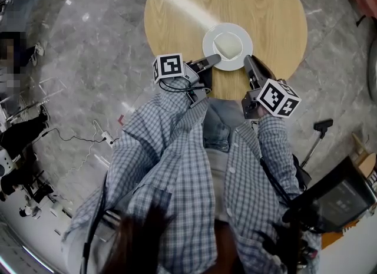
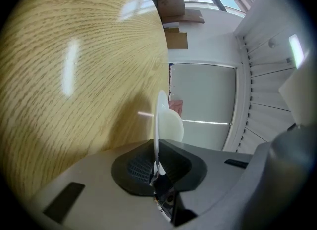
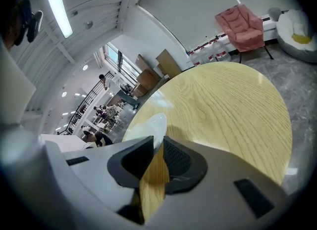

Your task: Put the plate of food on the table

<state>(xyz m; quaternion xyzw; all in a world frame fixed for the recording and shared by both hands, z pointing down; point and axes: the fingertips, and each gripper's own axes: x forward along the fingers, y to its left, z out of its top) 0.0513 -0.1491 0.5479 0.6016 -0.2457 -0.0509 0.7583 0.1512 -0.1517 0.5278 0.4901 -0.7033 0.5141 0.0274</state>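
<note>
Now the left tool (image 1: pixel 217 59) is clamped on the white plate (image 1: pixel 210 36) at its rim, and the right tool (image 1: pixel 247 59) pinches the opposite rim. The plate, bearing pale food (image 1: pixel 228 45), is at the near side of the round wooden counter (image 1: pixel 265 7).

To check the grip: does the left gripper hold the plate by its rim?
Yes, the left gripper view shows the left gripper with its jaws closed on the thin rim of the white plate.
</note>
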